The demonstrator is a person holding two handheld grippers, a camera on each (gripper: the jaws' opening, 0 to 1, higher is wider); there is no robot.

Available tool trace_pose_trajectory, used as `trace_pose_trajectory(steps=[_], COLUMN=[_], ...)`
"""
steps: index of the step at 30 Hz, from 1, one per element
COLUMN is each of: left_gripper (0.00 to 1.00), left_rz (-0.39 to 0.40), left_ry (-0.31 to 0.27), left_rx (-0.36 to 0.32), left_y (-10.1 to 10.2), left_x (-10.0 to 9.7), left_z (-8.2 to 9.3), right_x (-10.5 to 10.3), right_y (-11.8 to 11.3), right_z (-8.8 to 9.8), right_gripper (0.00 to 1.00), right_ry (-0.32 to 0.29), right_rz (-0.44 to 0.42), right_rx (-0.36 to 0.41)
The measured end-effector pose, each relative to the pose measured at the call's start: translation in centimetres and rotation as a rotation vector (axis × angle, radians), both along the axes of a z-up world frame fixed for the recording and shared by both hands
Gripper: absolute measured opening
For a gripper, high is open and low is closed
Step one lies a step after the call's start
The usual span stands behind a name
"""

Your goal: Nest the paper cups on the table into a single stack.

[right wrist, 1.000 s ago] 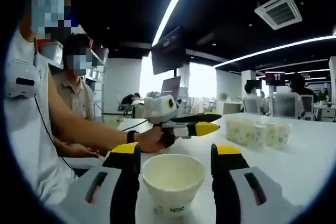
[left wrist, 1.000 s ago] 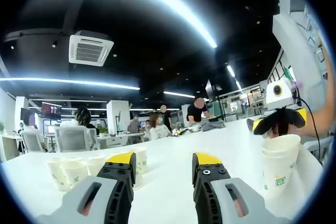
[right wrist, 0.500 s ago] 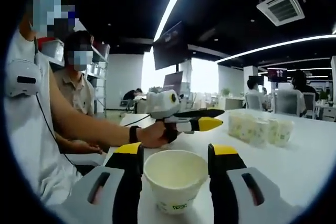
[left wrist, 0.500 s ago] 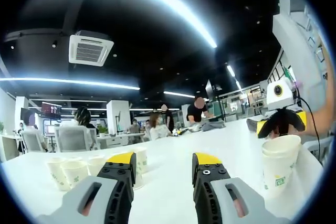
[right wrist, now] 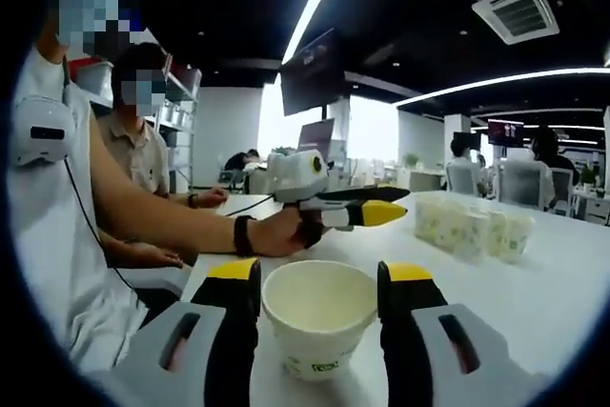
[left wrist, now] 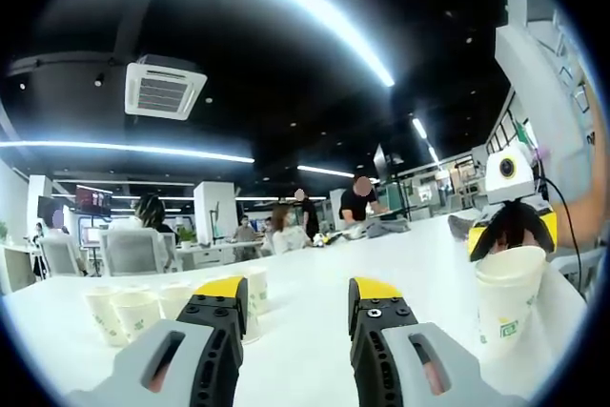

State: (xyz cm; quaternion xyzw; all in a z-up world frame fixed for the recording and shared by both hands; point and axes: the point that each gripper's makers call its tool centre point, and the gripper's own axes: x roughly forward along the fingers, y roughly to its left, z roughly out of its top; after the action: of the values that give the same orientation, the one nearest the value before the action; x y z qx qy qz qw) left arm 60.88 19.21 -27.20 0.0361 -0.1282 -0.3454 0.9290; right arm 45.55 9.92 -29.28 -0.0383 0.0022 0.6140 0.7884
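left gripper view: loose paper cups [left wrist: 124,310] bunched at the far left on the white desk [left wrist: 315,302], upright, mouths up, just beyond the left hand-held gripper [left wrist: 291,316]. its jaws stand apart with nothing between them, released. one cup of the bunch sits right behind the left jaw tip. far right of the same view: the cup stack [left wrist: 505,297], a few cups nested, upright near the desk edge, with the right hand-held gripper [left wrist: 512,226] hanging at its rim.

right gripper view: a person's hand [right wrist: 276,234] carries the left hand-held gripper across the middle, pointing toward the loose cups [right wrist: 472,231] off to the right. the cup stack [right wrist: 319,316] stands straight ahead between the right hand-held gripper [right wrist: 319,297] jaws, mouth open upward. jaws flank the rim on both sides; whether they touch or pinch it i cannot tell.

judgement: the loose cups lie nearer the left hand-held gripper, ahead and to its left; stack nearer the right one. next cup should travel from the bunch toward the stack, long axis kept vertical to drop in.
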Motion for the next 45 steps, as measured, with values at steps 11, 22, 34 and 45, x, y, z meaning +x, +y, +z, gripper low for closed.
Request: trace_pose_trajectory(steps=[11,22,34,45], left_gripper=[0.45,0.45,0.45,0.45], left_rz=[0.009,0.032,0.025,0.025], left_ry=[-0.007,-0.017,-0.016,-0.016], left_rx=[-0.006,0.012,0.019,0.023], left_y=[-0.3,0.0,-0.1,0.0], left_x=[-0.8,-0.4,-0.2,-0.2], left_z=[0.2,0.3,0.1,0.1], right_x=[-0.2,2.0,2.5,2.7], right_y=[-0.8,-5.4,-8.6,-8.6], right_z=[3.5,5.3,4.7,4.5], right_gripper=[0.52,0.52,0.5,0.49], right_ry=[0.01,-0.033,-0.039,-0.043], right_rz=[0.032,-0.085,-0.178,-0.197], right_rx=[0.187,0.382,0.402,0.402])
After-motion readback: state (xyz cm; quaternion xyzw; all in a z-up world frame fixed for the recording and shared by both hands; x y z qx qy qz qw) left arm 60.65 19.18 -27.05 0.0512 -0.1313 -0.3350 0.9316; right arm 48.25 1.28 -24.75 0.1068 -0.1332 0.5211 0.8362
